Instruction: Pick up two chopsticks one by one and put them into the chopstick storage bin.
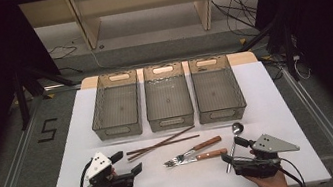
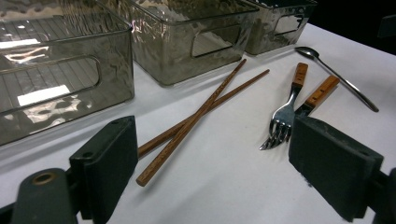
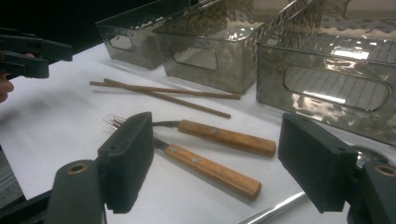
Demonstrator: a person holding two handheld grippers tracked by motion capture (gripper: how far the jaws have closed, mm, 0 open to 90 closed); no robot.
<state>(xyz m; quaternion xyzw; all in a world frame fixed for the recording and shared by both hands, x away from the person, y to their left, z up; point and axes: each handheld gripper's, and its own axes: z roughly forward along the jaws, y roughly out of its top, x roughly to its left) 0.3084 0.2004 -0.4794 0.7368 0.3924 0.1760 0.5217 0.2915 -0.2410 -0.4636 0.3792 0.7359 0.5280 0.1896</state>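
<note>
white worktop (image 1: 268, 108) seen from above, with three clear grey bins in a row along the far side: left bin (image 1: 116, 106), middle bin (image 1: 167, 97), right bin (image 1: 217, 90), all without contents. nearer than the bins, cutlery laid out across the middle of the worktop. pair of brown chopsticks (image 1: 161, 143) lying crossed at a shallow angle, just near of the left and middle bins. right of those and a little nearer, two wooden-handled forks (image 1: 195, 152) side by side, almost touching, tines pointing left. right of the forks, metal spoon (image 1: 234, 141), bowl at the far end, handle running near toward the right hand.

left gripper (image 1: 125, 165) held in a hand at the near left edge, fingers apart, nothing between them, aimed right toward the near ends of the chopsticks but apart from them. from the left gripper view, chopsticks (image 2: 201, 108) lying ahead between the two black fingers, forks (image 2: 292, 109) off to the right.

right gripper (image 1: 232, 150) held in a hand at the near right edge, fingers wide apart, gripping nothing, straddling the near end of the spoon handle. from the right gripper view, fork handles (image 3: 217, 154) lying between the fingers, and the spoon handle (image 3: 273, 212) showing at the near edge; cannot tell whether either finger touches it.
</note>
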